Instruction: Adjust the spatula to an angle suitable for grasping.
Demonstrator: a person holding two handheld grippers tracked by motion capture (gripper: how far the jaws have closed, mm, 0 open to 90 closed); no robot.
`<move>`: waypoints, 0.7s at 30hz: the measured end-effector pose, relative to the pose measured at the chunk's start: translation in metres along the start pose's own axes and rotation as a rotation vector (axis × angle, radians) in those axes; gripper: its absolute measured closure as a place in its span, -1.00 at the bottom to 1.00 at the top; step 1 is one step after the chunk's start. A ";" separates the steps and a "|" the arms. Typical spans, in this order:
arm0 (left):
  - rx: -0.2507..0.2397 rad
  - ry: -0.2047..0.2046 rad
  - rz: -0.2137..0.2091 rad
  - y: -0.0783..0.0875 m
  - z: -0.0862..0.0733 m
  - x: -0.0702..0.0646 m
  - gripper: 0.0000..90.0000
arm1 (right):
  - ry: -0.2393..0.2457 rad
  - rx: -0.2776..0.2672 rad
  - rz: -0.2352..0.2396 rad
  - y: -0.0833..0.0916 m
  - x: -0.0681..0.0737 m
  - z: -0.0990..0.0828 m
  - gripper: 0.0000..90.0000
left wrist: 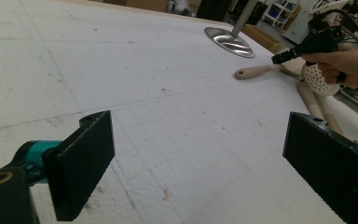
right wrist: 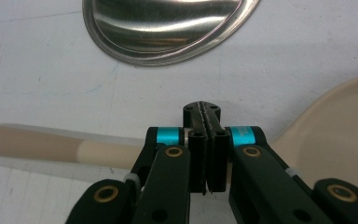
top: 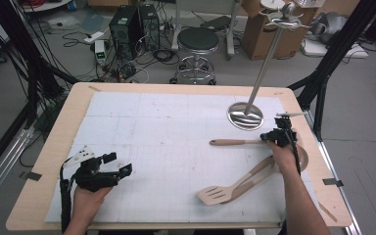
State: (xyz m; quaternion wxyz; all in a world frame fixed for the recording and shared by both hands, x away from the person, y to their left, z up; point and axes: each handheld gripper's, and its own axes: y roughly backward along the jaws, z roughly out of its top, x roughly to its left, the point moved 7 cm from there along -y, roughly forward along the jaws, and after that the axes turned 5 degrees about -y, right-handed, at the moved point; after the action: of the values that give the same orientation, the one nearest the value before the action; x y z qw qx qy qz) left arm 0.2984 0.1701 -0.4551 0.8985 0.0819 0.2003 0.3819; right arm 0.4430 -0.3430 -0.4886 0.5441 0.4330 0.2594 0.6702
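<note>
A white foam mat (top: 142, 127) covers the table (top: 54, 147); at its right side stand a steel-based rack (top: 245, 116) and several wooden utensils, among them a slotted turner (top: 215, 195). The right gripper (top: 274, 137), jaws pressed together on nothing, hovers over a skimmer spoon (top: 235, 142) lying just below the rack (light, stiff, smooth wood, probably best pinched mid-handle). The left gripper (top: 120, 164) rests at lower left, jaws apart.

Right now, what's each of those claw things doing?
Left gripper: open, holding nothing.
Right gripper: closed, nothing between its jaws, above the spoon handle.
</note>
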 end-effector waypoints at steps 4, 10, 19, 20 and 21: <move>0.004 -0.002 -0.006 0.000 0.000 -0.001 -0.79 | -0.003 -0.008 0.019 0.004 0.003 -0.005 1.00; -0.003 0.000 -0.008 0.000 0.001 -0.001 -0.79 | -0.029 0.009 0.090 0.006 0.008 -0.014 1.00; -0.008 -0.002 -0.013 0.000 0.002 -0.004 -0.79 | -0.049 -0.003 0.166 -0.006 0.038 -0.026 1.00; -0.006 -0.001 -0.012 0.001 0.002 -0.003 -0.79 | -0.049 -0.003 0.166 -0.006 0.038 -0.026 1.00; -0.004 0.000 -0.012 0.001 0.001 -0.002 -0.79 | -0.065 -0.003 0.199 -0.003 0.038 -0.029 1.00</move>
State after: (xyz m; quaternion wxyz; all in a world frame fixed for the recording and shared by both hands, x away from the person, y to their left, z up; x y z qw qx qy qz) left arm 0.2968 0.1692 -0.4530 0.9009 0.0791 0.1999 0.3770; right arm 0.4186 -0.3018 -0.4941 0.4837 0.4774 0.1966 0.7067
